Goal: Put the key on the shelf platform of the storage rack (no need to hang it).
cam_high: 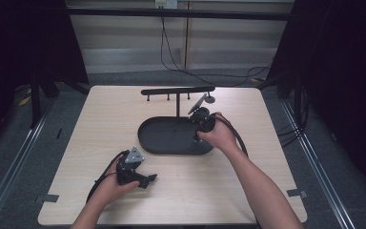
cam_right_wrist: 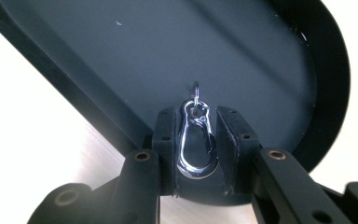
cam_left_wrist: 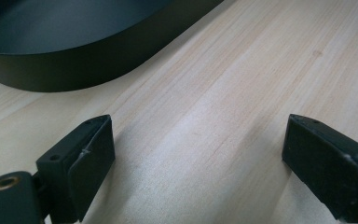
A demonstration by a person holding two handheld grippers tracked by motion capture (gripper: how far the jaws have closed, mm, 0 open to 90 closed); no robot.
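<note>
A shiny metal clip (cam_right_wrist: pixel 196 140) with a small ring at its tip sits between the jaws of my right gripper (cam_right_wrist: pixel 196 122), which is shut on it. That gripper (cam_high: pixel 201 120) hangs over the right end of the black oval tray (cam_high: pixel 148 138), whose dark floor (cam_right_wrist: pixel 168 51) spreads behind the clip. My left gripper (cam_high: pixel 145 180) rests low over the bare wood in front of the tray. Its two black pads (cam_left_wrist: pixel 91 161) stand far apart with nothing between them, and the tray's wall (cam_left_wrist: pixel 74 70) curves across the top of that view.
A black T-shaped stand with a horizontal bar (cam_high: pixel 177 90) and short pegs rises from the tray's far side. Light wooden tabletop (cam_high: pixel 219 191) lies around the tray. Cables (cam_high: pixel 171 52) trail on the floor behind the table.
</note>
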